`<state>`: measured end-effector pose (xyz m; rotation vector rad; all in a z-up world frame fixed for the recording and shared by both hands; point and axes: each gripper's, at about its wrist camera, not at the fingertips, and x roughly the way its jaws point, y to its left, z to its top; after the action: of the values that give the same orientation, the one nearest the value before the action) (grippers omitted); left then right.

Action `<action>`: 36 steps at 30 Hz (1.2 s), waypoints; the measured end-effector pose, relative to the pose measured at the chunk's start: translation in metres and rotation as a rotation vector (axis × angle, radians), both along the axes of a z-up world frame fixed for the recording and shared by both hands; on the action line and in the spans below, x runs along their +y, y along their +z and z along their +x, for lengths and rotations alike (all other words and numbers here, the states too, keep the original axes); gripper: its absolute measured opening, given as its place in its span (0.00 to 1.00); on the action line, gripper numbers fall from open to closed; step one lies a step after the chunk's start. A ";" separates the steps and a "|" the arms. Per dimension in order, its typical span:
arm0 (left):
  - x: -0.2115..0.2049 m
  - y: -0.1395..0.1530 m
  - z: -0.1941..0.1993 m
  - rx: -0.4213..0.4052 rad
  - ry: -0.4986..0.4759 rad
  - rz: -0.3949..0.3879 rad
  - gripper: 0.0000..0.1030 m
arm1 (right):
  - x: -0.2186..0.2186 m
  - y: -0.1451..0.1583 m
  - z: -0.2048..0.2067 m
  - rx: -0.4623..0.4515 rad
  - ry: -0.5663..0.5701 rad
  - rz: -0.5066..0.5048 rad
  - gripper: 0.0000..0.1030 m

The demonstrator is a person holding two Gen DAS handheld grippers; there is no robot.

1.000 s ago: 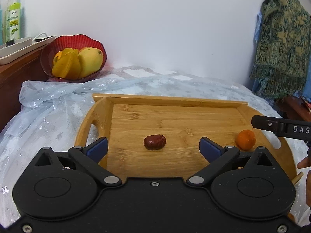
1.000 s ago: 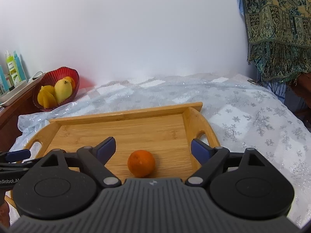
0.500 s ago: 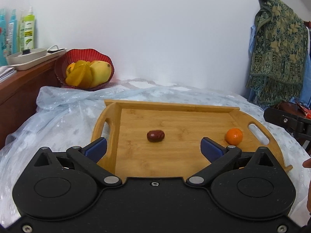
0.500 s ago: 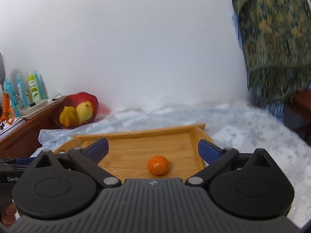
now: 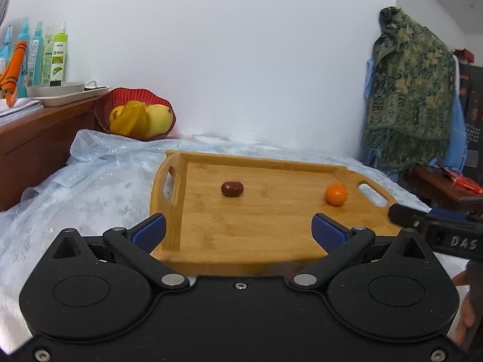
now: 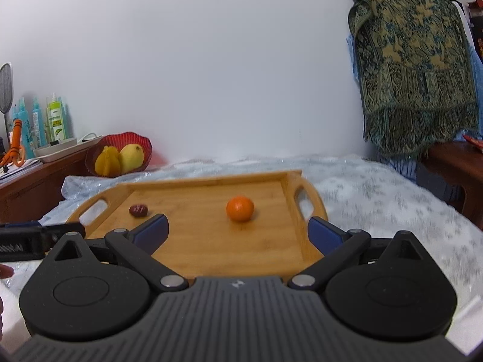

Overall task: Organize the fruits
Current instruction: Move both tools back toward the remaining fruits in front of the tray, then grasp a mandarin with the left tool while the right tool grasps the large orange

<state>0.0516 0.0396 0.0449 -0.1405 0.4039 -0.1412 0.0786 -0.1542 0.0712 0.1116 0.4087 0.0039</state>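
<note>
Red bowl (image 5: 135, 114) with yellow fruits is sitting at the far left corner of the worktop (image 5: 90, 187), against the wall. Wooden tray (image 5: 172, 163) is lying mid-worktop on the plastic cover. On it, a dark red date (image 5: 231, 188) is resting toward the tray's left-far part, and a small orange (image 5: 336, 194) is resting near the right handle; the two are well apart, neither touched.

Judging progress: both pieces look placed on the tray, nothing is being carried, so either the sorting is finished or these two are waiting to go to the bowl; cannot tell which.

Left tongs (image 5: 238, 230) are hovering over the tray's near edge, jaws wide apart, nothing between the pads, pointing slightly downward toward the date. Right tongs (image 6: 238, 230) are hovering at the near edge too, jaws fully apart and empty, orange (image 6: 240, 208) ahead of them, well clear. Each tool's tip is showing at the side of the other's view; a bit of the person's hand is visible at the frame edges.
</note>
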 end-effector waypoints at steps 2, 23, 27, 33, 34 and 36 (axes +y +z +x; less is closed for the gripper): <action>0.003 -0.002 -0.009 0.000 0.002 -0.009 1.00 | 0.003 -0.004 -0.007 0.007 0.002 0.002 1.00; -0.003 -0.023 -0.067 0.017 -0.003 0.081 0.45 | 0.019 -0.018 -0.060 -0.036 -0.068 -0.041 0.88; -0.003 -0.025 -0.070 0.025 -0.008 0.083 0.41 | 0.018 -0.021 -0.060 -0.007 -0.052 -0.020 0.76; -0.008 -0.030 -0.075 0.026 0.011 0.141 0.31 | 0.021 -0.025 -0.056 0.035 -0.034 0.006 0.64; -0.008 -0.030 -0.076 0.026 0.015 0.148 0.31 | 0.020 -0.026 -0.055 0.044 -0.031 0.012 0.62; -0.008 -0.032 -0.078 0.029 0.027 0.156 0.31 | 0.020 -0.028 -0.054 0.059 -0.028 0.025 0.61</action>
<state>-0.0262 0.0312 0.0129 0.0053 0.4400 -0.0812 0.0250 -0.1343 0.0429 0.1419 0.4662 -0.0220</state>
